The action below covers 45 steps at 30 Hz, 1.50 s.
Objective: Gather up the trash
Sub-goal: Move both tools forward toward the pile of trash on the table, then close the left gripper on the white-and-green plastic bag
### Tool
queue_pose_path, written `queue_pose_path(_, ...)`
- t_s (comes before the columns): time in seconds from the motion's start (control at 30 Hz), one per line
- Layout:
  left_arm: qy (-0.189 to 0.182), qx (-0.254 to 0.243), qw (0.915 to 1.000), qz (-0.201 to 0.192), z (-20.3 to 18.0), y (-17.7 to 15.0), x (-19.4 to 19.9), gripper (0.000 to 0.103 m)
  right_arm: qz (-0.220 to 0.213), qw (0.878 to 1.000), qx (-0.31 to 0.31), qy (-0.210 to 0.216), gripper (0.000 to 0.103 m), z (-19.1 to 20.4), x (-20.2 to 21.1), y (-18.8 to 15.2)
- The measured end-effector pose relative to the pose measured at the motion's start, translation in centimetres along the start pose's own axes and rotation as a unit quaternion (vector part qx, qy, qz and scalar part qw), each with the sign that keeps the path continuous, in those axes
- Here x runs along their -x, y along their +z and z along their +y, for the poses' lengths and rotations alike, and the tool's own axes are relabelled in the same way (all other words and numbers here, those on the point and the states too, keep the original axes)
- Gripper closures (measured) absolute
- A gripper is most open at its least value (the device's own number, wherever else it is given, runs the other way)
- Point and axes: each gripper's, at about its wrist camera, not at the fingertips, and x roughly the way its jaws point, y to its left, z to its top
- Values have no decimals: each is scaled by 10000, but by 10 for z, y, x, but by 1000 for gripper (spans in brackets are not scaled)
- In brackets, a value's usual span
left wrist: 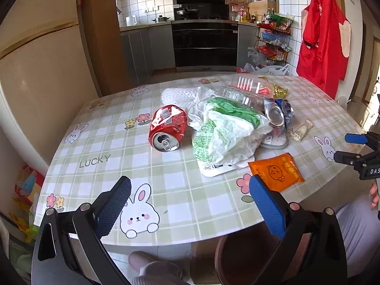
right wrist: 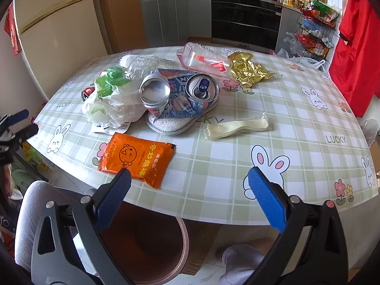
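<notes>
Trash lies on the checked table: a crushed red can, a white-green plastic bag, an orange sachet, two blue cans, a clear plastic box, a gold wrapper and wrapped plastic spoons. My left gripper is open and empty above the near table edge. My right gripper is open and empty, its left fingertip over the orange sachet's near edge. A brown bin stands below the table edge.
A beige fridge stands left of the table. A wire rack of packets and a red garment are at the right. Kitchen counters and an oven are behind. The person's knees show under the table.
</notes>
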Motion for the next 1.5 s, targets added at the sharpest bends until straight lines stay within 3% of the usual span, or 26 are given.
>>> queue_pose_path(0.2,436,-859,9953,-126,10,23,-48,18,94,9999,-57,44,6,-4,-20,8)
queue_pose_path(0.43,253,-969,9949,-150,22,48,-101,21,173,9998,-36,57,6,-7,-38,16)
queue_pose_path(0.6,-86,-574,9982,-158,29,58,-108,21,123,9998,136,111,6,2,-46,27)
queue_pose_path(0.73,-622,-131,9977,-253,27,61,-93,21,-10,9994,339,-65,6,4,-51,43)
queue_pose_path(0.93,-1892,766,9789,81,-1,67,-91,10,-120,9992,296,-235,6,-5,-52,55)
queue_pose_path(1.17,-1759,635,9813,462,-40,64,-128,10,17,9994,168,-289,6,-20,-52,41)
queue_pose_path(1.4,-1729,795,9797,629,-39,59,-141,10,192,9997,67,-105,6,-20,-59,25)
queue_pose_path(1.47,-1723,816,9795,658,-38,58,-141,17,236,9996,115,-62,6,-16,-62,22)
queue_pose_path(1.5,-1736,810,9791,686,-37,58,-141,26,250,9996,141,-53,6,-14,-63,21)
